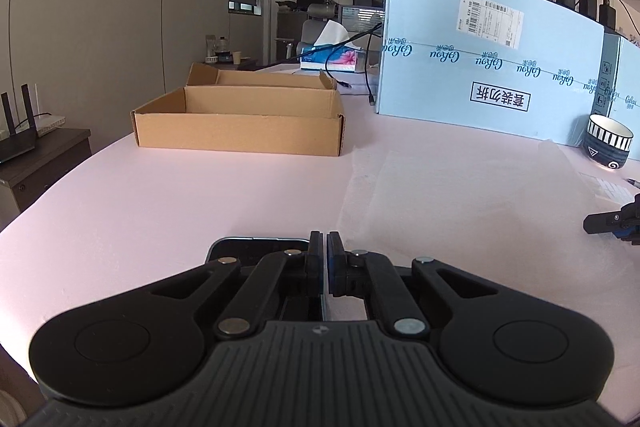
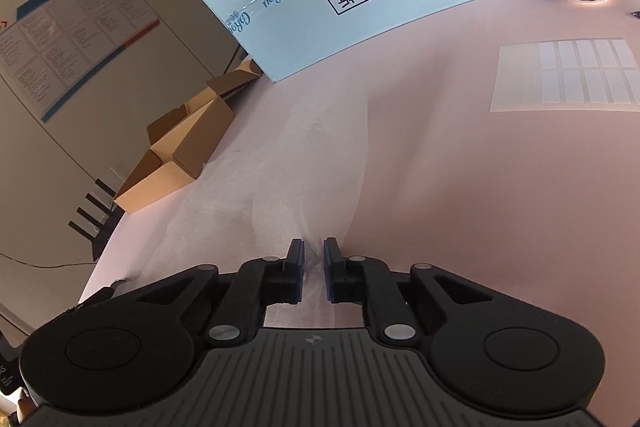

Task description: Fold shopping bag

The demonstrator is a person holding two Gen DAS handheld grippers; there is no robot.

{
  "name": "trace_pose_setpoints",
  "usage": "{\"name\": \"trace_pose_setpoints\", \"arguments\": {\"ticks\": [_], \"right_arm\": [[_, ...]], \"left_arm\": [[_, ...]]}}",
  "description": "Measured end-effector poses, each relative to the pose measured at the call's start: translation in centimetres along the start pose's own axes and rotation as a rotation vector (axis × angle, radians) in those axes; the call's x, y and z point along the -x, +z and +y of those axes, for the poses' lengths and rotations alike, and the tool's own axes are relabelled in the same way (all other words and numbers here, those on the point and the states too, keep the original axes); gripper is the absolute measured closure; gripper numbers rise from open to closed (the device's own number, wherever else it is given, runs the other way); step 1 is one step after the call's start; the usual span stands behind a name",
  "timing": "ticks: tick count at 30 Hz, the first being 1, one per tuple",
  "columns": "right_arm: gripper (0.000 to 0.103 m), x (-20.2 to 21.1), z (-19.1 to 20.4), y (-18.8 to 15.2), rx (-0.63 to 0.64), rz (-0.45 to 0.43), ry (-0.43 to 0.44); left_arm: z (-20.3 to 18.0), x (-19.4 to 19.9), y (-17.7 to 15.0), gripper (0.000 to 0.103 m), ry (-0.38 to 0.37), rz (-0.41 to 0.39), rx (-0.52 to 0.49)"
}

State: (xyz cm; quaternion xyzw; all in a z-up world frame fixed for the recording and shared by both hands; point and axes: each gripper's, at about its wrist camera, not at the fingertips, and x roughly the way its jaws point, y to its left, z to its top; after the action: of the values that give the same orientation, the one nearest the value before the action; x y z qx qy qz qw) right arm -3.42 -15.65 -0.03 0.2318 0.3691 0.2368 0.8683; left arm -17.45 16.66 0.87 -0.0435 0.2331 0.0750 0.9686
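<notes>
The left tool (image 1: 324, 243) is closed with nothing visible between its jaws. The right tool (image 2: 313, 250) pinches the thin white shopping bag (image 2: 304, 155), which stretches ahead of it across the pink desk (image 2: 480, 187).

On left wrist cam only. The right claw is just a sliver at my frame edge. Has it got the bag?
Observer: Yes. The right claw is shut on the shopping bag, with film pinched in it.
Operator: Is the bag lying flat ahead of it?
Observer: No. Creases fan out from the pinch, and a raised ridge runs toward the blue box.
</notes>
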Motion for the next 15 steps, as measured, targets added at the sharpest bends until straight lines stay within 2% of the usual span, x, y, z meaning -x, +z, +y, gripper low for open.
{"name": "trace_pose_setpoints", "arguments": {"ticks": [5, 8, 15], "right_arm": [[0.101, 2.0, 0.2, 0.1, 0.054, -0.079, -0.023], [0.101, 3.9, -0.1, 0.5, 0.089, -0.113, -0.063], [0.101, 8.8, -3.0, 1.9, 0.157, -0.162, -0.261]], "left_arm": [[-1.4, 0.1, -0.1, 0.101, -0.042, 0.008, -0.023], [-3.5, -0.1, -0.2, 0.101, -0.106, 0.013, -0.059], [-8.7, -0.2, -0.3, 0.101, -0.274, 0.016, -0.132]]}}
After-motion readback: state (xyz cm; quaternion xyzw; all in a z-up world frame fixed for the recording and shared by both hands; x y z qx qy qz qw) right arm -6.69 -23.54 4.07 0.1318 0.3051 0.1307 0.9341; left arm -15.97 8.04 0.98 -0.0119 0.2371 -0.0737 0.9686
